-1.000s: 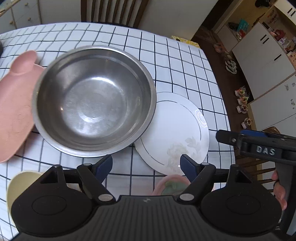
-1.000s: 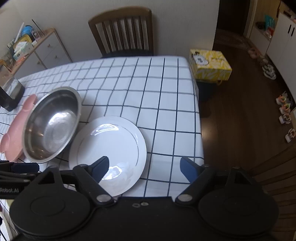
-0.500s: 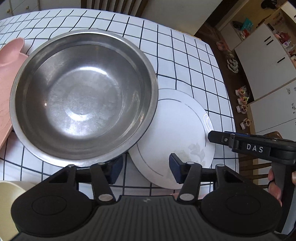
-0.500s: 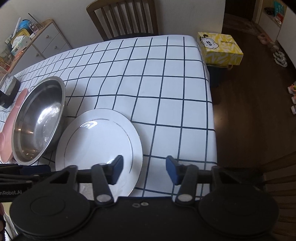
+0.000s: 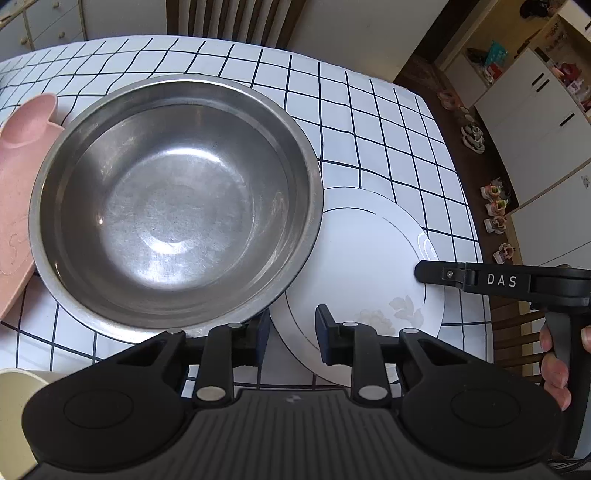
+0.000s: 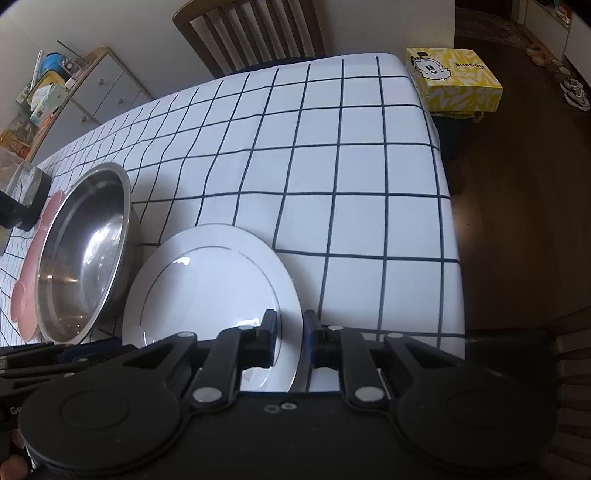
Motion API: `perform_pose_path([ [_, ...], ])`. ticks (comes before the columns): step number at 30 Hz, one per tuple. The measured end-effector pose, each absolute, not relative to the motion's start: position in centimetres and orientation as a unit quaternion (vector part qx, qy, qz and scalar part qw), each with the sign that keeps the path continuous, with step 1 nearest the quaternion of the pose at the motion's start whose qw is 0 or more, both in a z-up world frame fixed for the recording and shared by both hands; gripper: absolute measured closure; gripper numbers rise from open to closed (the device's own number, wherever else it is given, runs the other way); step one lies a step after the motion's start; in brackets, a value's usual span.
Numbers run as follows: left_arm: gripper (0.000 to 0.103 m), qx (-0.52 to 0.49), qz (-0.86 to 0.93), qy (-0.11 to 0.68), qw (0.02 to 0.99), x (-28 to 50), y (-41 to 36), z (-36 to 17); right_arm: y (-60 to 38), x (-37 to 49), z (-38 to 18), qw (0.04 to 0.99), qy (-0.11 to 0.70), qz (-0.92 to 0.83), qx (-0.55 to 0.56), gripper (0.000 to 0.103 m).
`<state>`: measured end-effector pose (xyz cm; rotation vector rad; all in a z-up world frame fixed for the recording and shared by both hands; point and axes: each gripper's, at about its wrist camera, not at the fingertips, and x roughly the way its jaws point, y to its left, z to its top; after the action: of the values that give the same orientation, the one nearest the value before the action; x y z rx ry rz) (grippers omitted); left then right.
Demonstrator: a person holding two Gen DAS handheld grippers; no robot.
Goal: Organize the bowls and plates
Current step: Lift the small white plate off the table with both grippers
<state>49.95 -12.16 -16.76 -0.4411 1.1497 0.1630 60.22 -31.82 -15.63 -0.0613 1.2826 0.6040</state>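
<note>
A large steel bowl (image 5: 173,199) sits on the checked tablecloth, with a white plate (image 5: 365,266) beside it on the right. My left gripper (image 5: 290,332) is shut on the near rim of the steel bowl. My right gripper (image 6: 290,341) is shut on the near rim of the white plate (image 6: 210,284), which is tilted up off the cloth. The steel bowl shows at the left of the right wrist view (image 6: 85,251). The right gripper's body (image 5: 517,284) shows at the right of the left wrist view.
A pink tray (image 5: 18,192) lies left of the bowl, partly under it. A cream cup (image 5: 14,406) stands at the near left. A dark box (image 6: 22,199) stands at the far left. A wooden chair (image 6: 251,33) stands behind the table. A yellow box (image 6: 454,81) sits past the table's right edge.
Both grippers went from open to shut. The left closed on the bowl's rim, the right closed on the plate's rim, and the plate's near edge has tilted up.
</note>
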Motion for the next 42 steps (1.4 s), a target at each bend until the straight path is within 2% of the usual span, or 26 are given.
perform_pose_path([
  [6,0.087,-0.193,0.080,0.533,0.820,49.8,-12.5,-16.6,-31.9,59.6,-15.5,0.764,0.578,0.284,-0.042,0.088],
  [7,0.101,-0.194,0.067,0.524,0.826,49.8,-12.6,-16.3,-32.0,59.4,-15.4,0.765,0.576,0.285,-0.045,0.088],
  [8,0.103,-0.208,0.038,0.520,0.828,49.9,-12.9,-16.1,-32.1,59.3,-15.4,0.767,0.574,0.284,-0.045,0.088],
  [13,0.102,-0.130,0.014,0.514,0.848,50.7,-16.3,-14.5,-32.2,58.7,-14.8,0.765,0.570,0.298,-0.035,0.092],
  [17,0.102,-0.151,0.025,0.522,0.839,50.3,-14.7,-14.9,-32.5,58.6,-15.2,0.767,0.568,0.295,-0.040,0.095],
  [21,0.102,-0.192,0.032,0.530,0.825,49.9,-12.7,-15.5,-33.7,58.9,-14.9,0.769,0.567,0.295,-0.013,0.102],
  [26,0.100,-0.200,0.045,0.538,0.818,49.4,-11.7,-16.2,-34.1,58.7,-14.9,0.769,0.563,0.303,-0.014,0.102],
  [27,0.100,-0.197,0.052,0.542,0.816,49.2,-11.6,-16.2,-34.3,58.8,-14.9,0.769,0.564,0.301,-0.009,0.099],
  [30,0.099,-0.198,0.057,0.541,0.815,48.7,-11.4,-16.4,-34.4,58.8,-15.0,0.774,0.560,0.296,-0.018,0.084],
  [33,0.094,-0.209,0.058,0.541,0.813,48.4,-11.1,-16.8,-34.7,58.9,-15.1,0.772,0.563,0.293,-0.017,0.077],
  [36,0.083,-0.217,0.054,0.535,0.814,48.3,-11.2,-16.8,-34.7,59.2,-15.4,0.771,0.567,0.290,-0.017,0.068],
  [37,0.072,-0.225,0.053,0.533,0.814,48.2,-11.1,-16.9,-34.7,59.2,-15.5,0.770,0.568,0.290,-0.016,0.067],
  [38,0.054,-0.236,0.054,0.532,0.812,48.1,-10.9,-17.0,-34.7,59.3,-15.6,0.769,0.568,0.291,-0.016,0.067],
  [40,0.034,-0.258,0.063,0.518,0.813,47.7,-10.6,-17.1,-34.6,59.3,-15.6,0.768,0.568,0.296,-0.013,0.064],
  [42,0.034,-0.269,0.068,0.512,0.813,47.8,-10.3,-17.2,-34.5,59.4,-15.6,0.765,0.569,0.301,-0.008,0.062],
])
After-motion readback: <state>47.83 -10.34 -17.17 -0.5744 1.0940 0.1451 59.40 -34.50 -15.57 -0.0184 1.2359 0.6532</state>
